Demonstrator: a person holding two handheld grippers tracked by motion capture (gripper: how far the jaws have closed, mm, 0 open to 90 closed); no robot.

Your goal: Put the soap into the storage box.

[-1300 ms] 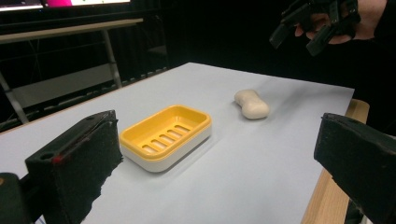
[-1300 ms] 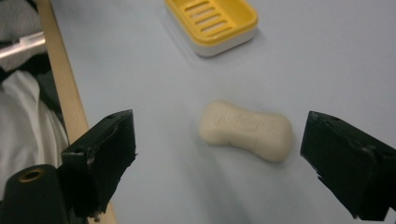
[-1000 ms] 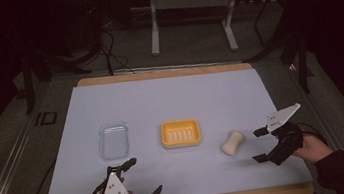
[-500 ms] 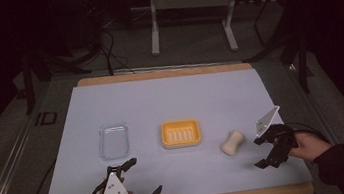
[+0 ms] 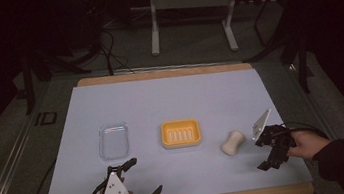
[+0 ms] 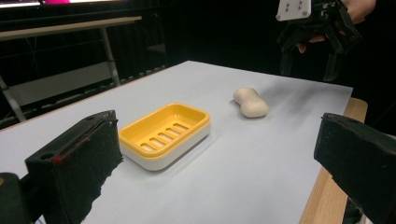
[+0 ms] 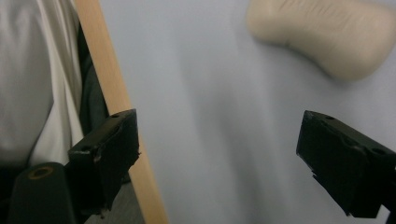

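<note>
A beige, bone-shaped soap bar (image 5: 233, 143) (image 6: 251, 103) (image 7: 327, 35) lies on the pale mat, right of a yellow soap dish (image 5: 181, 133) (image 6: 164, 133). My right gripper (image 5: 264, 153) (image 7: 219, 154) hovers just right of the soap, near the mat's front right corner. Its jaws are open and have just been closing a little, with nothing between them. It also appears far off in the left gripper view (image 6: 308, 70). My left gripper (image 5: 145, 177) (image 6: 217, 158) rests open and empty at the front edge, pointing toward the dish.
A clear plastic tray (image 5: 114, 141) sits left of the dish. The pale mat (image 5: 160, 98) lies on a wooden board whose edge (image 7: 116, 93) runs beside the right gripper's jaw. Metal stand legs (image 5: 190, 19) stand on the floor beyond the table.
The right gripper has turned over in the hand and shifted slightly left toward the soap. The left gripper has kept still.
</note>
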